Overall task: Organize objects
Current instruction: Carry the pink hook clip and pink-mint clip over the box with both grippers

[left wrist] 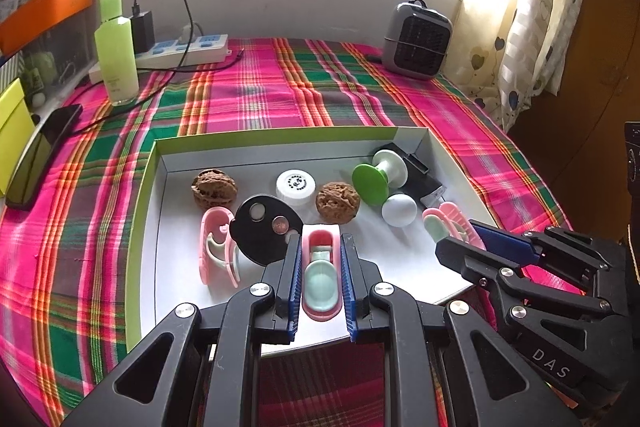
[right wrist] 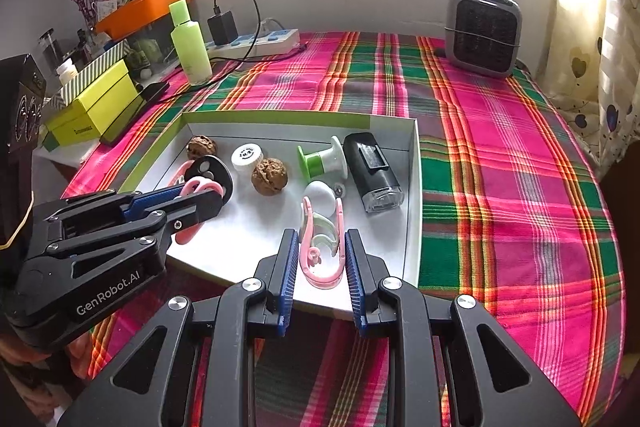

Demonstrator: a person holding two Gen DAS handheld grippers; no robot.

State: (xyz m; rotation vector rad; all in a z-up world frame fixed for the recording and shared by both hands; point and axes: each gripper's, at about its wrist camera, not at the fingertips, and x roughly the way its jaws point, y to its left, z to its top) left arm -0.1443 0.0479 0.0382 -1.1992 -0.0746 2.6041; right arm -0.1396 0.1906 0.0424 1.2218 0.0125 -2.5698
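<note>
Two pink clips are being pinched over the white tray (left wrist: 160,211) on the plaid desk: one (left wrist: 321,275) by the left tongs (left wrist: 320,267), one (right wrist: 322,247) by the right tongs (right wrist: 320,263). Light, springy plastic, probably slippery, is being gripped across its long sides. Both tongs are being angled steeply downward.

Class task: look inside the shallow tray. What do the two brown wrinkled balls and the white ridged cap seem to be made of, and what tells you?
Two brown wrinkled balls: probably walnut shell, matt, with deep irregular furrows; carved wood is possible.
White ridged cap: likely moulded plastic, smooth with a slight sheen, even ribs around its edge and printed black lettering on top.
</note>
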